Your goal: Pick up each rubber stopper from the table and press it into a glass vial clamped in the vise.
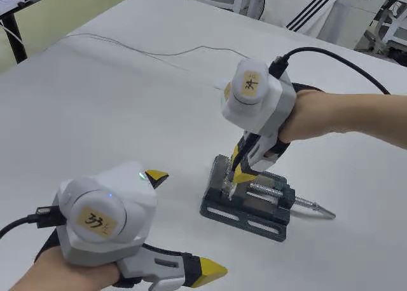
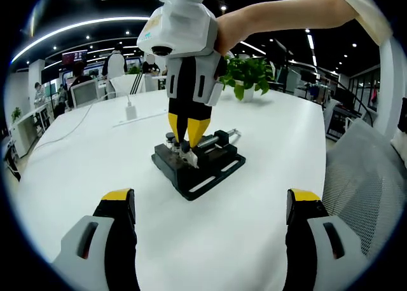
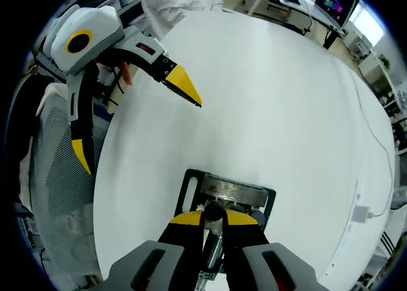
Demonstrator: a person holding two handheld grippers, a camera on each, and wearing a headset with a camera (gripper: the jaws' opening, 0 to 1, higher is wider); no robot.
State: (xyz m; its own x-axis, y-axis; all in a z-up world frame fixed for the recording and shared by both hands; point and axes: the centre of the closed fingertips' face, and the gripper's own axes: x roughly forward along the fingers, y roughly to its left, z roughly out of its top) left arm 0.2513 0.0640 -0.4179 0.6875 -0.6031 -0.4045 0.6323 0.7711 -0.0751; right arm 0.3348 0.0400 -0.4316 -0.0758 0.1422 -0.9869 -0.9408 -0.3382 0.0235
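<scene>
Over the white bench [image 1: 127, 107], the right gripper [image 1: 236, 175] leans down onto the vise [image 1: 249, 209] with its fingers pinched shut on the dark stopper [image 3: 214, 209], right at the clamp. Pressed at that slant, I judge, the stopper could cock in the vial's mouth or crack the glass. The right gripper view catches the stopper between the yellow tips, where the head view hides it, though the vial beneath is unclear; the left gripper [image 2: 210, 199] is spread wide, empty, short of the vise.
</scene>
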